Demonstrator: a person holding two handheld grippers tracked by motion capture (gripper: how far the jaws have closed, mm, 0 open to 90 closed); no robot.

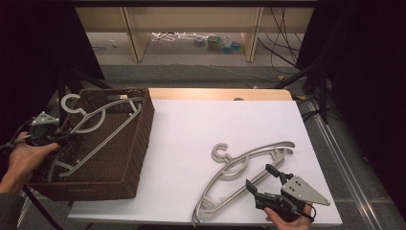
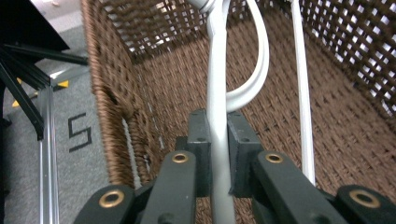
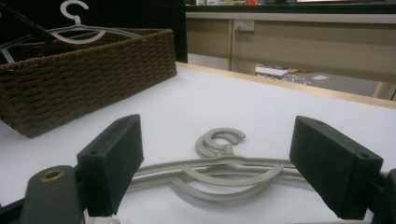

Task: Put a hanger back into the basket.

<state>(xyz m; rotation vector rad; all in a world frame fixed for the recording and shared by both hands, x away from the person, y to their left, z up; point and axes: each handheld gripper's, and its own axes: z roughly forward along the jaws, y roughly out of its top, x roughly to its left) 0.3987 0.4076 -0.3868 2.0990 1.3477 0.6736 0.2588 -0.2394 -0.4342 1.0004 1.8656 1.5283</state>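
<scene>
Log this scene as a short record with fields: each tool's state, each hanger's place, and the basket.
left tool: shut on the white hanger
white hanger: slanted in the basket, hook above the far rim
right tool: open, holding nothing, jaws toward the beige hanger
beige hanger: flat on the table
basket: brown wicker, at the table's left edge

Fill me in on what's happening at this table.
A person is working with a two-jaw gripper in each hand, handling grey hangers. The left gripper is shut on a hanger that sits in the brown wicker basket at the table's left edge, its hook poking above the rim. The right gripper hangs open just behind a second hanger, which lies flat on the white table, not yet gripped.
</scene>
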